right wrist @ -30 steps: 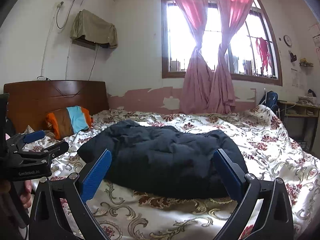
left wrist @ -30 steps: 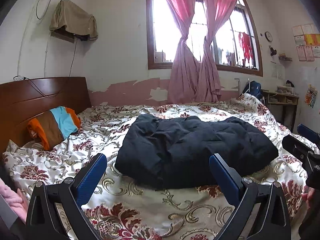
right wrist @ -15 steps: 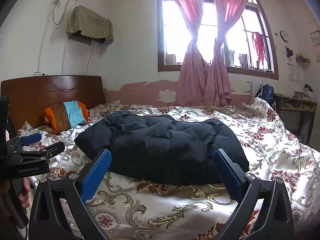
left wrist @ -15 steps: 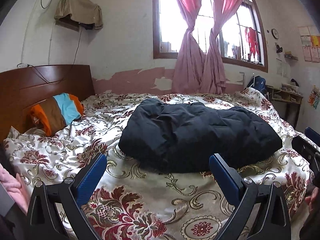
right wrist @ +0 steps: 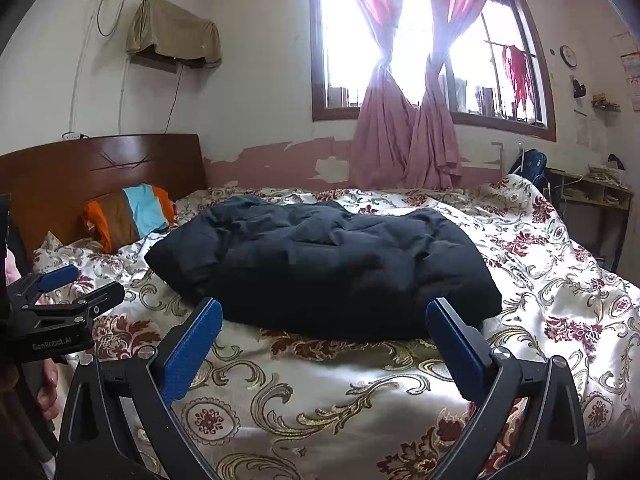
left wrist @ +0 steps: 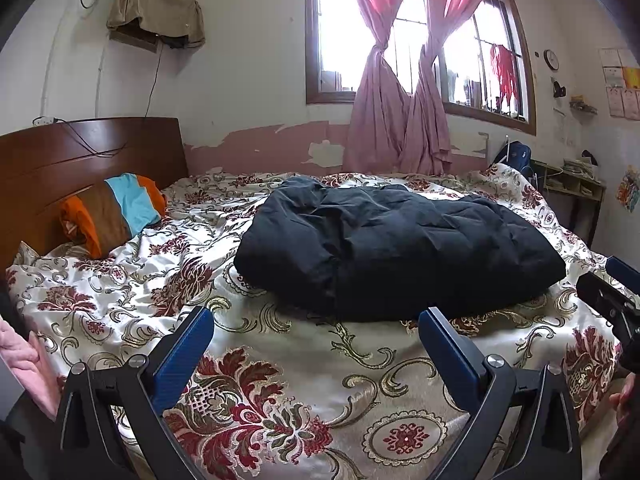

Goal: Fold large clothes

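A large dark navy padded jacket [left wrist: 392, 248] lies folded in a bulky rectangle in the middle of the bed; it also shows in the right wrist view [right wrist: 320, 268]. My left gripper [left wrist: 316, 332] is open and empty, held above the near bed edge, short of the jacket. My right gripper [right wrist: 324, 328] is open and empty, also just short of the jacket's near edge. The right gripper also shows at the right edge of the left wrist view [left wrist: 612, 284], and the left one at the left edge of the right wrist view [right wrist: 68, 288].
The bed has a floral satin cover [left wrist: 280, 380] and a wooden headboard [left wrist: 80, 152] at the left. A striped orange, brown and blue pillow [left wrist: 112, 208] lies by the headboard. A window with pink curtains [left wrist: 400, 80] is behind; a small desk [left wrist: 572, 184] stands far right.
Both grippers have dropped lower and drawn back a little toward the near bed edge, so the jacket sits higher in both views. The jacket has not moved. Both grippers stay open.
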